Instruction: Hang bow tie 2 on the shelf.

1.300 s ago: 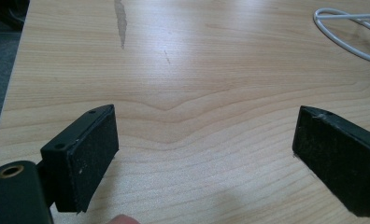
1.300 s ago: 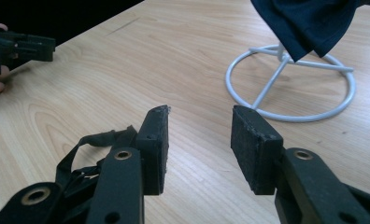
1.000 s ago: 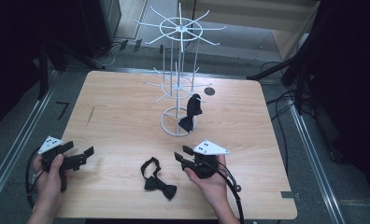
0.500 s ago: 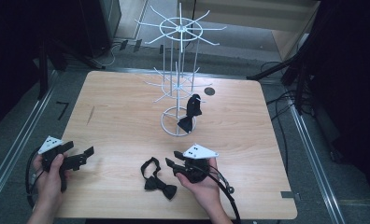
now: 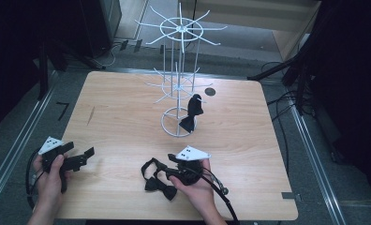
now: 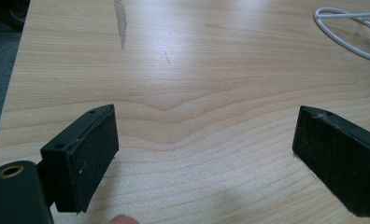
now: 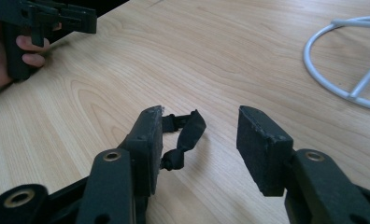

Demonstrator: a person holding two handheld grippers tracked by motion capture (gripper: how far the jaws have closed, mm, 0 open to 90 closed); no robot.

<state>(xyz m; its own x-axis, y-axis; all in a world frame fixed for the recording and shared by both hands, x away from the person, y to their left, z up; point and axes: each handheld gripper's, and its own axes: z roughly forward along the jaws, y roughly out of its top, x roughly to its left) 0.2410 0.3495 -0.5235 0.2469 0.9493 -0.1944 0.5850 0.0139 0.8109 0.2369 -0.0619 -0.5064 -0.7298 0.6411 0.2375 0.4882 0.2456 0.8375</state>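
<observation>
Black bow tie [image 5: 158, 182] lies on the wooden table [image 5: 118, 117]; its strap sits between the right gripper's [image 7: 199, 137] parted, just-opening jaws, unclamped.

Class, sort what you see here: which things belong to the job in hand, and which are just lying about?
In the job:
right gripper, jaws just opening
bow tie on the table
white rack
bow tie on rack

Lying about:
left gripper, open, idle
cables on the floor
</observation>
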